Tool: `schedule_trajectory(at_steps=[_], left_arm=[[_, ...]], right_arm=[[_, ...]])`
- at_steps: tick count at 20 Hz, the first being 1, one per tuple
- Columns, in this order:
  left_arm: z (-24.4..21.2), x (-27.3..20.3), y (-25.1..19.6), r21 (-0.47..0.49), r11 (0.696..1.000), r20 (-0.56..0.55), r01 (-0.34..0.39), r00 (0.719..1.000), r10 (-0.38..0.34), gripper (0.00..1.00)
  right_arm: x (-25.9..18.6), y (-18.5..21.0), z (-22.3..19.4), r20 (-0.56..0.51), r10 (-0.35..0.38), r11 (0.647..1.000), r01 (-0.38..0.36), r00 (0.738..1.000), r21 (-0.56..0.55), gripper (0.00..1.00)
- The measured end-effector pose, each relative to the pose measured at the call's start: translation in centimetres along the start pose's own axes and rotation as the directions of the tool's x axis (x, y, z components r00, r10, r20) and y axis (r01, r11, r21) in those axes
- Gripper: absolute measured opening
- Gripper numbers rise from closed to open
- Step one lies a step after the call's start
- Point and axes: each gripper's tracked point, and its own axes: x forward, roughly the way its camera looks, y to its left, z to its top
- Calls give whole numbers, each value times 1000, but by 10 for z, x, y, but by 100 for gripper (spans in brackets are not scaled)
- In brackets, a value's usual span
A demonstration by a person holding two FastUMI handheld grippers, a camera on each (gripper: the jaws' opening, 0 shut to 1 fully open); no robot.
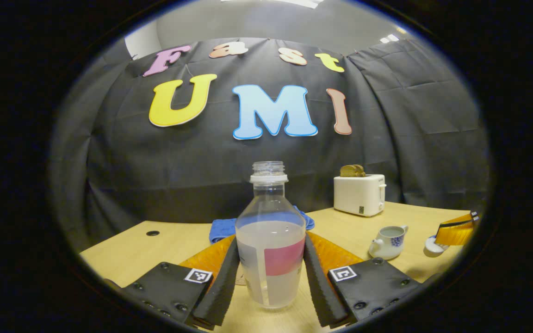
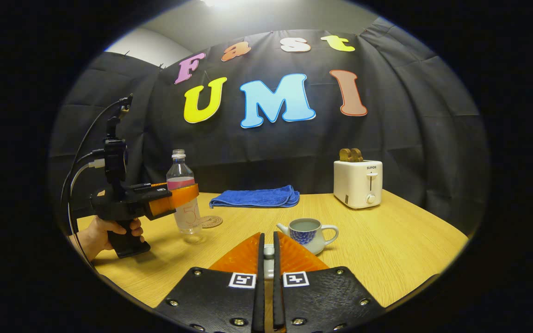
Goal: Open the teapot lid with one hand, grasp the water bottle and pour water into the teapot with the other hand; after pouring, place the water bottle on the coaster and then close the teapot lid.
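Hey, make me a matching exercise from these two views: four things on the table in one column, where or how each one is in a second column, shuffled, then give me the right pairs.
Things
1. clear plastic water bottle
2. small white teapot with blue pattern
3. folded blue towel
4. white toaster

States
A. lid off, open at the top
B. lying flat by the black cloth wall
C. between the left gripper's fingers, uncapped
D. holding browned bread slices

Pairs: 1-C, 2-A, 3-B, 4-D
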Motion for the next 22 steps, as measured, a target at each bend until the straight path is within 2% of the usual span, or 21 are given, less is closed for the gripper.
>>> schedule_trajectory(at_steps=[3, 5, 8, 10, 14, 22], left_arm=[[12, 12, 9, -26, 999, 38, -22, 999, 23, 83], [11, 31, 17, -77, 996, 33, -37, 999, 39, 83], [-9, 63, 38, -36, 995, 5, -88, 996, 88, 83], [-23, 76, 38, -32, 996, -20, -87, 996, 87, 83], [-33, 86, 43, -4, 995, -20, -105, 994, 104, 83], [-38, 97, 47, -8, 994, 1, -109, 994, 109, 84]], right_arm=[[5, 0, -5, -2, 0, 1000, 0, 1000, -5, 7], [7, -1, -6, -7, 4, 1000, -4, 1000, -10, 7], [5, -5, -7, -8, 4, 1000, -4, 1000, -9, 7], [7, -7, -7, -8, -3, 1000, 3, 1000, -25, 7], [8, -7, -7, -7, 2, 1000, -3, 1000, -20, 7], [7, -7, -7, -8, 0, 1000, 0, 1000, -17, 7]])
